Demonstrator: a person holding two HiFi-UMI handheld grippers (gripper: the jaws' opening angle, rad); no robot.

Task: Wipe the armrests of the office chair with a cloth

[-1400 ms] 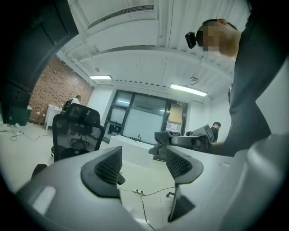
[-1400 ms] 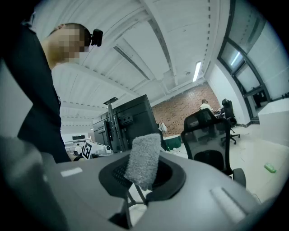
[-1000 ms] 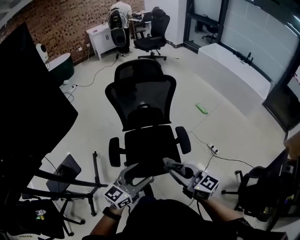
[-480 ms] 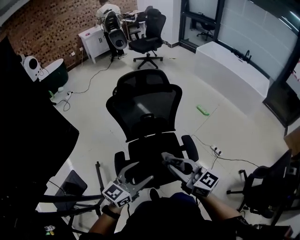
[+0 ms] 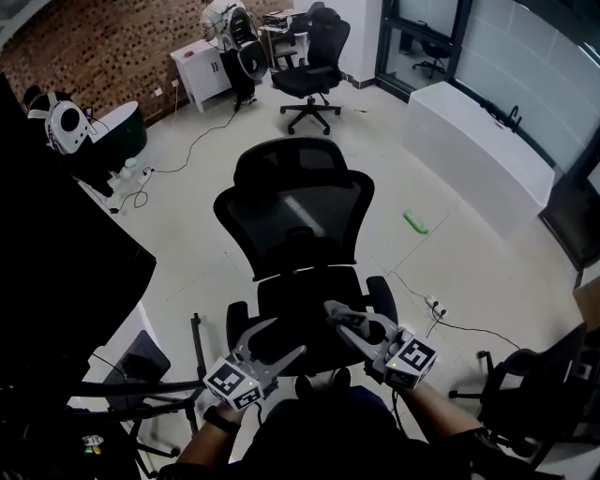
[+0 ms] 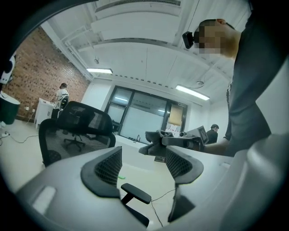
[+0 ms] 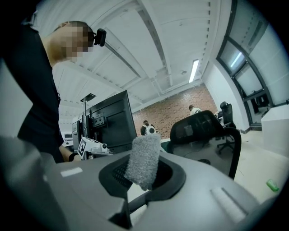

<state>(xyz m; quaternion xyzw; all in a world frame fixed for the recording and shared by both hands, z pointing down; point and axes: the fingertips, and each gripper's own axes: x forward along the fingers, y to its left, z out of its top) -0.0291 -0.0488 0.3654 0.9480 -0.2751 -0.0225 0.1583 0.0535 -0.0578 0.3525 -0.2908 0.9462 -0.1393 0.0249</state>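
The black mesh office chair (image 5: pixel 298 211) stands before me, with its left armrest (image 5: pixel 236 325) and right armrest (image 5: pixel 381 294) on either side of the seat. My right gripper (image 5: pixel 339 319) is over the seat's front right and is shut on a grey cloth (image 7: pixel 143 160), which sticks up between its jaws. My left gripper (image 5: pixel 281 339) hovers over the seat's front left, open and holding nothing. In the left gripper view the gripper (image 6: pixel 144 167) frames an armrest (image 6: pixel 135 193), with the cloth (image 6: pixel 156 136) beyond it.
A second office chair (image 5: pixel 314 47), a white cabinet (image 5: pixel 202 67) and a person (image 5: pixel 223 13) are at the back. Black monitors on stands (image 5: pixel 66 272) crowd my left. A green object (image 5: pixel 416 222), a power strip (image 5: pixel 434 305) and another chair (image 5: pixel 534 384) lie to the right.
The head view has shifted, so the chair sits a little lower and more to the right. Both grippers hold about the same pose above the seat's front; the cloth stays clamped.
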